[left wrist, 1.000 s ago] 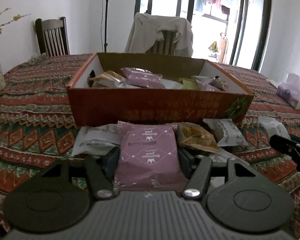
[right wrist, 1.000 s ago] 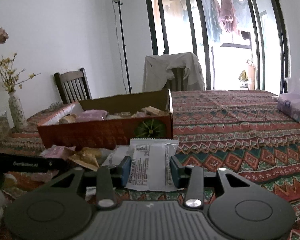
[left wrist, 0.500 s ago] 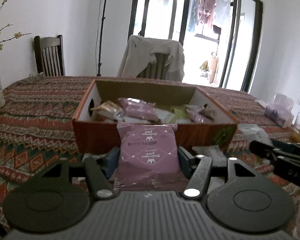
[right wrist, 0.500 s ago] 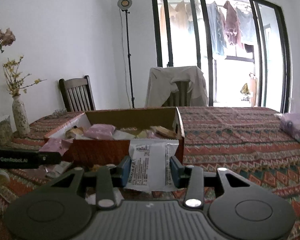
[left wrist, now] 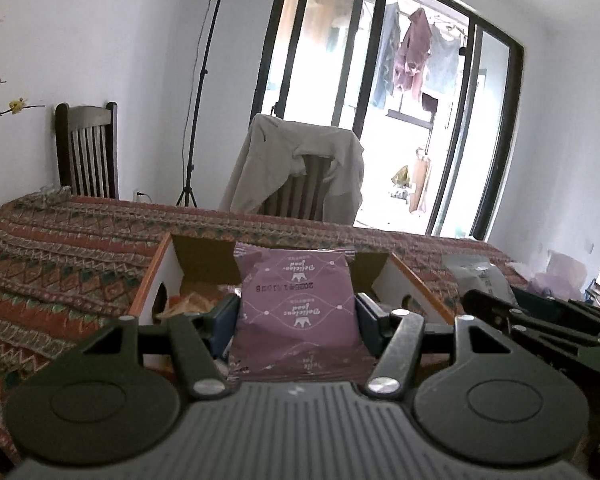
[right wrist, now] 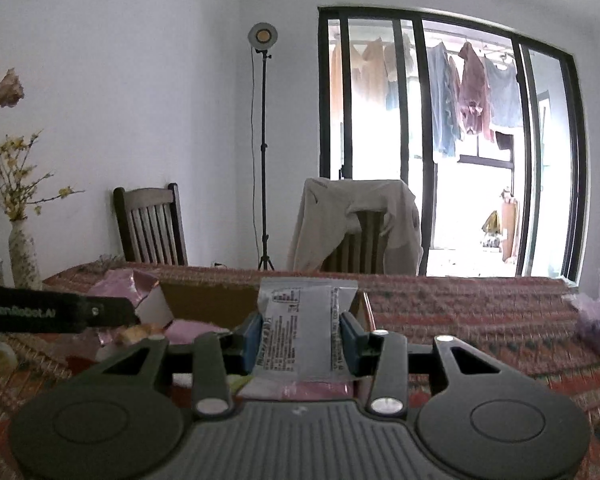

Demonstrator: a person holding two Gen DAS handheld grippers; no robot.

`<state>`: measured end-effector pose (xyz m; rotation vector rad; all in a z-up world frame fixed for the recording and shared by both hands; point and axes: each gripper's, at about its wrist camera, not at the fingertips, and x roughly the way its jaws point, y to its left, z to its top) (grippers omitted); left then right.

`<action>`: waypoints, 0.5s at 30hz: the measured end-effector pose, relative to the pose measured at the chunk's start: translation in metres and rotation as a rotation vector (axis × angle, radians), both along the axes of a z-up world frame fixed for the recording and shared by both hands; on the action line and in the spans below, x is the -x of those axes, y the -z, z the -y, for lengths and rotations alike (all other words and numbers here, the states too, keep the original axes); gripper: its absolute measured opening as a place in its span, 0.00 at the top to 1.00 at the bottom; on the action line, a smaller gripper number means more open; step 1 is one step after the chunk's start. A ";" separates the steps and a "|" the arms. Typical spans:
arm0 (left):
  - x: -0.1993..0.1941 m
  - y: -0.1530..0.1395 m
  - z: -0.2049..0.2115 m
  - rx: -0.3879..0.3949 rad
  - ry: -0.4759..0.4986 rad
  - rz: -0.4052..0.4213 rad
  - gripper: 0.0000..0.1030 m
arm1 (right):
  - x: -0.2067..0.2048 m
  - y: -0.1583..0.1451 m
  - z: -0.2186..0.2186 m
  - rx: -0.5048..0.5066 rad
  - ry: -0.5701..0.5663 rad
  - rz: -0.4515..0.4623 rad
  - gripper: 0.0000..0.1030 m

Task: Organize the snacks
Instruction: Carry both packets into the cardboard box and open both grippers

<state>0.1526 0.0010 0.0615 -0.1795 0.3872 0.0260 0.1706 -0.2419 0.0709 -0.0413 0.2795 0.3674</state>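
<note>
My left gripper (left wrist: pixel 296 312) is shut on a purple snack packet (left wrist: pixel 296 304), held up in front of the orange cardboard box (left wrist: pixel 152 276). Snacks show inside the box at its left end. My right gripper (right wrist: pixel 300 336) is shut on a white and grey snack packet (right wrist: pixel 300 328), also lifted near the box (right wrist: pixel 204 300), whose right corner stands behind it. In the left wrist view the right gripper (left wrist: pixel 540 320) shows at the right with its white packet (left wrist: pixel 480 276). The left gripper's arm (right wrist: pixel 52 312) and purple packet (right wrist: pixel 124 284) appear at the left of the right wrist view.
A patterned cloth covers the table (left wrist: pixel 60 240). Two chairs stand behind it, one (right wrist: pixel 360 224) draped with a beige garment. A flower vase (right wrist: pixel 22 256) sits at the table's left, and a purple tissue pack (right wrist: pixel 596 312) at its right. A lamp stand (right wrist: pixel 263 152) is by the wall.
Both grippers have risen with their packets, from low over the loose snacks in front of the box to the level of its rim. The views have tilted upward.
</note>
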 end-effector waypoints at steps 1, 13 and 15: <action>-0.006 0.000 -0.001 0.002 -0.006 0.001 0.39 | -0.005 -0.001 -0.002 0.000 0.000 0.001 0.61; -0.071 0.008 -0.022 0.024 -0.097 -0.023 0.39 | -0.080 0.002 -0.017 -0.018 0.039 -0.036 0.61; -0.079 0.015 -0.027 0.032 -0.103 -0.036 0.39 | -0.087 0.012 -0.017 -0.030 0.045 -0.047 0.61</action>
